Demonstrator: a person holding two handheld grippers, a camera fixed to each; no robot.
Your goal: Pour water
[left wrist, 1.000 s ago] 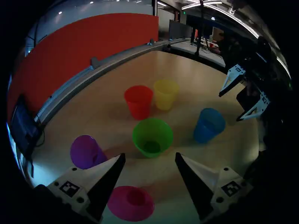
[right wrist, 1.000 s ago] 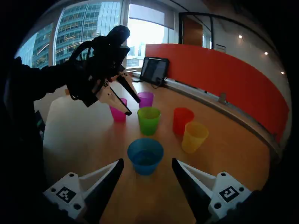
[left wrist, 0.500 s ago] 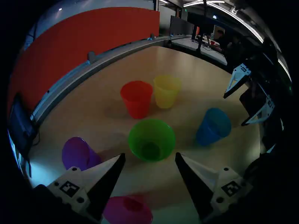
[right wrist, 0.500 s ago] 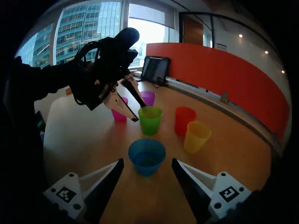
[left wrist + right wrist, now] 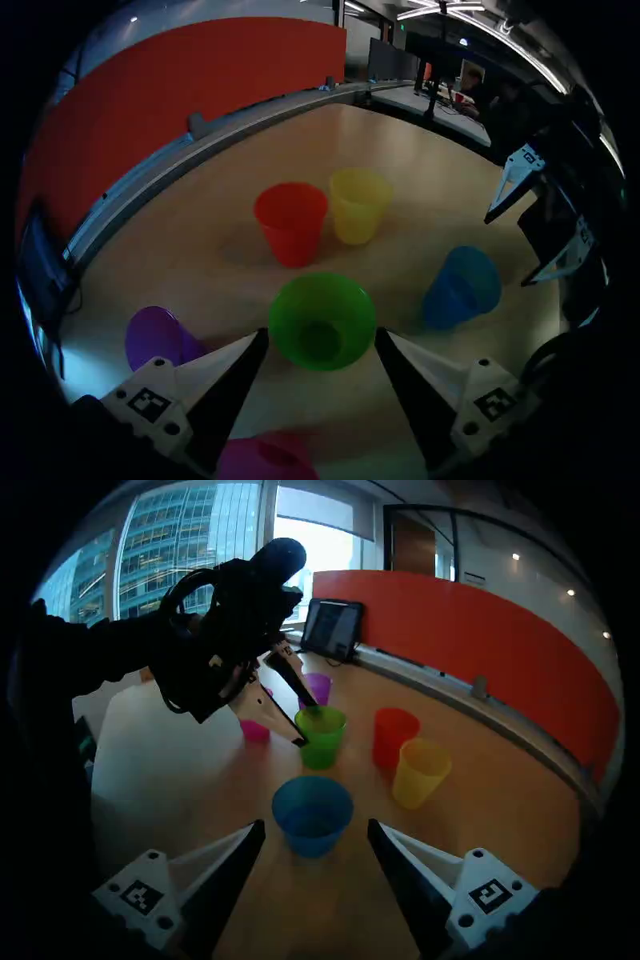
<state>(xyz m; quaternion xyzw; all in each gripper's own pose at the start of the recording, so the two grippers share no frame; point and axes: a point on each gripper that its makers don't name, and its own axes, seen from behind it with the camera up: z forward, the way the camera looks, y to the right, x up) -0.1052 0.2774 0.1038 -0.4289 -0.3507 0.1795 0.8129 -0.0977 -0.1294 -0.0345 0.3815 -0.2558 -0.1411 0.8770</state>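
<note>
1. The left tool (image 5: 320,336) has its fingers spread wide and grips nothing. In the left gripper view the green cup (image 5: 322,320) stands upright on the wooden surface (image 5: 416,152), right at the gap between the two tips.
2. In the right gripper view the left tool (image 5: 310,724) hangs tilted down over that green cup (image 5: 320,738), one tip at the cup's near side and one at its far rim. Whether either tip touches the cup cannot be told.
3. The right tool (image 5: 314,826) also has its fingers apart and is empty. The blue cup (image 5: 312,814) stands upright just ahead of its tips, in line with the gap.
4. In the left gripper view the right tool (image 5: 506,253) shows at the right edge, above and apart from the blue cup (image 5: 462,288).
5. Beyond the green cup, the red cup (image 5: 290,222) and the yellow cup (image 5: 360,205) stand side by side, nearly touching.
6. A purple cup (image 5: 152,348) stands to the left of the left tool, and a pink cup (image 5: 260,460) sits below it at the bottom edge.
7. Whether any cup holds water cannot be told.
8. A tablet (image 5: 332,630) is propped at the far end of the surface, by the red partition (image 5: 496,640).
</note>
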